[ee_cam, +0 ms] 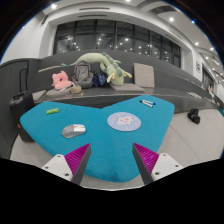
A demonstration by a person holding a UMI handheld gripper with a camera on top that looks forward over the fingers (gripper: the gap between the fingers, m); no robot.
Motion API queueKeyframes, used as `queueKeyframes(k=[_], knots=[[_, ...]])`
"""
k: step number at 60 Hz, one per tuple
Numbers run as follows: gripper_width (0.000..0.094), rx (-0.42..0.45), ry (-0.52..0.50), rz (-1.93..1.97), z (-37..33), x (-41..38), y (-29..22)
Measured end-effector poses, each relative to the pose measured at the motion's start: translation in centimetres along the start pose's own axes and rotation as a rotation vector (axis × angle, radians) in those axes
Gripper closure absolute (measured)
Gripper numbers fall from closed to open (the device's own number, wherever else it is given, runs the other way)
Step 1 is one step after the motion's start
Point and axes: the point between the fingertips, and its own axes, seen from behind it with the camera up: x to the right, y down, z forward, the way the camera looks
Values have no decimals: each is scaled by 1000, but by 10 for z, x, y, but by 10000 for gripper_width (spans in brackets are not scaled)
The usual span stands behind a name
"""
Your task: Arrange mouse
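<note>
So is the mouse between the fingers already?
No, the mouse lies on the blue table, beyond the open fingers.

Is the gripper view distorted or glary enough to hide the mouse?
Gripper view: strong fisheye bend, so the teal table edge curves; ceiling lights glare up top only; the mouse reads clearly, with a soft shadow, ahead of the open claw, beside the round pad.

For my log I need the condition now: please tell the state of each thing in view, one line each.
jaws: open, empty, hovering short of the mouse
mouse: flat on blue table, untouched
round pad: flat, bare, right of the mouse
pen: lying at the far edge
</note>
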Motion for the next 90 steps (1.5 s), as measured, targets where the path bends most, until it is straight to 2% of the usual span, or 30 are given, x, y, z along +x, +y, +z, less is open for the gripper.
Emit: queueKeyframes(k=[15,47,66,90], knots=[[87,-14,-44,7,3,-39,9],[83,-16,-164,17,29,-186,23],[81,-43,-117,10,83,-214,34],[82,-86,-57,22,178,-219,16]])
